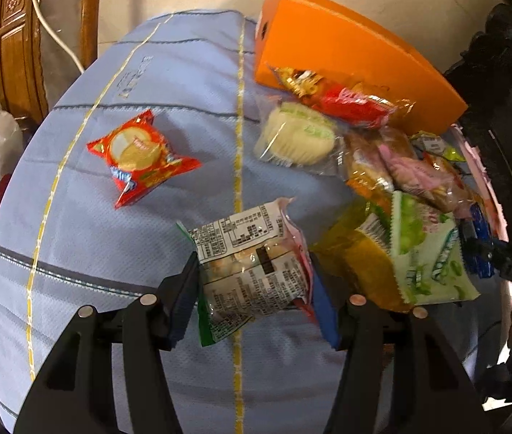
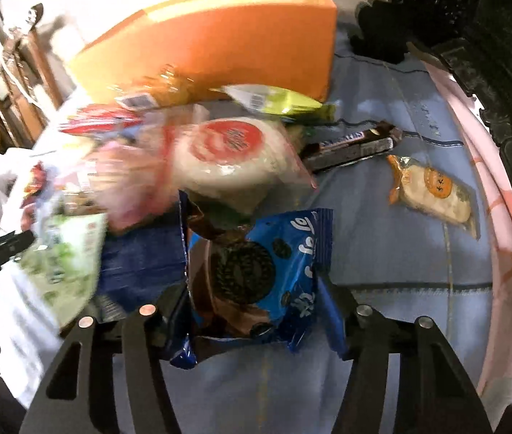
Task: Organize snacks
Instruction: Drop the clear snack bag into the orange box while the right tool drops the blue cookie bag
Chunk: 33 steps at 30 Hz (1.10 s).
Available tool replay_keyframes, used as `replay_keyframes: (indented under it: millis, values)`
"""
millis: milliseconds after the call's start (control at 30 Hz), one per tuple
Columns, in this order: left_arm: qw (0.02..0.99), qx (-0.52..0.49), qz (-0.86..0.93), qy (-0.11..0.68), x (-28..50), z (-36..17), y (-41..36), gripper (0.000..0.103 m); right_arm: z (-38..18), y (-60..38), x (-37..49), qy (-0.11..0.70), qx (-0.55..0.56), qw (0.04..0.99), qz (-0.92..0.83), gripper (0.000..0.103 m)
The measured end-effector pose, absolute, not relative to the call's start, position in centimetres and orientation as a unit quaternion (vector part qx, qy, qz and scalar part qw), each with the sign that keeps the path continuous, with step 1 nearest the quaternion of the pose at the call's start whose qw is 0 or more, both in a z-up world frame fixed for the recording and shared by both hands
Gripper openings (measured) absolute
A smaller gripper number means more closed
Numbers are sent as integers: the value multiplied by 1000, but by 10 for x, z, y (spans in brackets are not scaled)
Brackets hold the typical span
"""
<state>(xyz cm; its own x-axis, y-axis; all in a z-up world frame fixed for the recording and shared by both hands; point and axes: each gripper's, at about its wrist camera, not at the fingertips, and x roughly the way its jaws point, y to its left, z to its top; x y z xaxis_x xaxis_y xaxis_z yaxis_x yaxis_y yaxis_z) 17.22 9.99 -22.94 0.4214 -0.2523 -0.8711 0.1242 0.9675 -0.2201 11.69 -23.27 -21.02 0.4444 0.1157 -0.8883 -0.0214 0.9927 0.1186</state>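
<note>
Blue striped cloth (image 1: 129,253): left gripper (image 1: 254,282) pinches clear printed snack packet (image 1: 252,271); right gripper (image 2: 256,289) clamps blue cookie wrapper (image 2: 256,271). Carry both level toward orange cardboard box (image 1: 346,43), upper right.

"SNICKERS" on brown bar (image 2: 351,146)
</note>
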Motion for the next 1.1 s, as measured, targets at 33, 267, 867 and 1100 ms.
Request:
replay_keyframes:
  millis: [33,267,867,1100]
  values:
    - [842,-62,-115,524,172,-227,99,55,-205,-231,113,521,46,851,45,61]
    - [855,-63,-143,495,171,-194,91,55,-155,-238,100,474,66,876,54,61]
    - [909,-76,-207,355,260,-41,40,56,3,-247,183,325,89,940,52,61]
    - [927,-52,-215,304,332,12,2,56,44,-243,252,298,55,951,54,61]
